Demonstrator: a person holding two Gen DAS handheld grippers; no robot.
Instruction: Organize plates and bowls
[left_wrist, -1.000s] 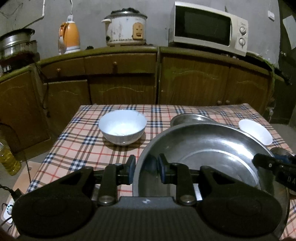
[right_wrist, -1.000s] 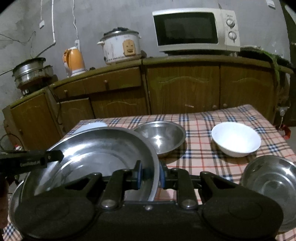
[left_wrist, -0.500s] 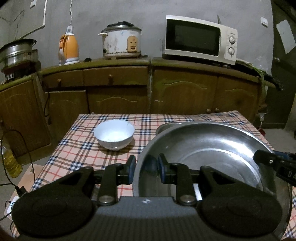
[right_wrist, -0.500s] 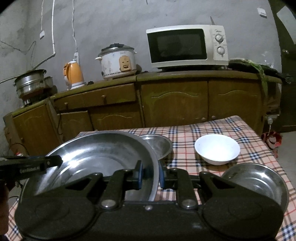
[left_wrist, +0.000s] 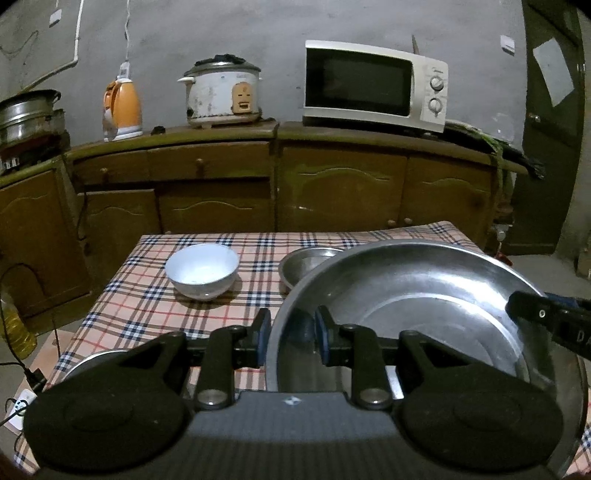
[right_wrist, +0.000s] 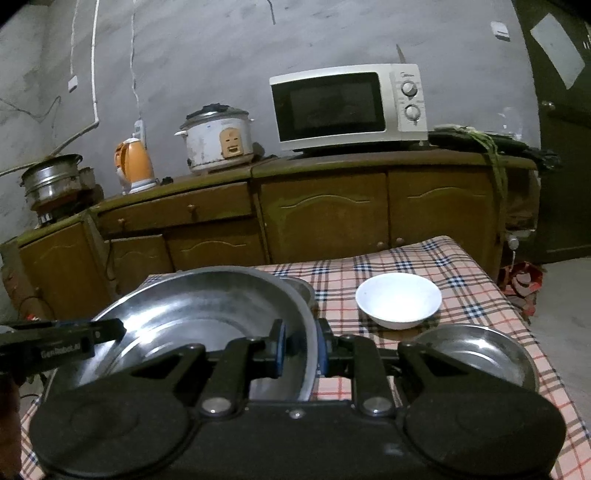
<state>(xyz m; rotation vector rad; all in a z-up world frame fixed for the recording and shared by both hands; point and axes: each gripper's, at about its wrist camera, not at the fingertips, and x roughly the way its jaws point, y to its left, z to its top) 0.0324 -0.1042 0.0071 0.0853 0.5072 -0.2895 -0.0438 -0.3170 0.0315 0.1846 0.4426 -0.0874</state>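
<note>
- Checked cloth covers the tabletop ahead of me, with brown cabinets behind it carrying a microwave, a rice cooker and an orange kettle.
- My left tongs are clamped on the near-left rim of the big steel basin, held above the cloth.
- My right tongs are pinching the basin's opposite rim.
- On the tabletop I see a white bowl, a small steel bowl half hidden behind the basin, another white bowl and a steel dish just beside it.
</note>
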